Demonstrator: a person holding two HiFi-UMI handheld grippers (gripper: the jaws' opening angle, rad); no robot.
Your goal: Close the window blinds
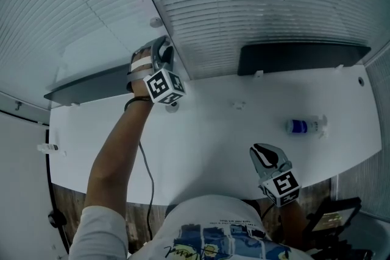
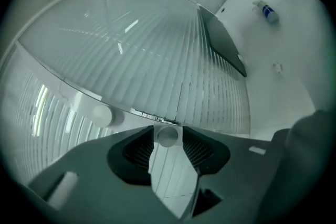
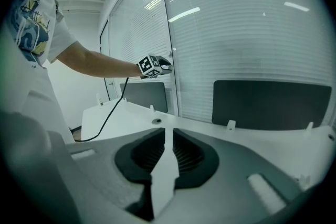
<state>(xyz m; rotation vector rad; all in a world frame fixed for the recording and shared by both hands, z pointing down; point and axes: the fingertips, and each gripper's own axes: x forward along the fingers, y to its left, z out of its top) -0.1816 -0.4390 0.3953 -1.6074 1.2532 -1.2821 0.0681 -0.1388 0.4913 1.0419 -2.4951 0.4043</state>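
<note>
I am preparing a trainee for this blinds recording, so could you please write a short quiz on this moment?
1. True or false: the right gripper holds the bottle.
2. What stands between the jaws of the left gripper? A) a pen B) a small round knob C) a bottle
3. Where does the bottle lie?
Key: 1 false; 2 B; 3 on the white desk, apart from both grippers.

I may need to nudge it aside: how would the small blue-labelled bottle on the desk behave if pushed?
The bottle lies on its side and looks round, so it would probably roll across the smooth white desk. It looks small and plastic, so likely light and unlikely to break.
</note>
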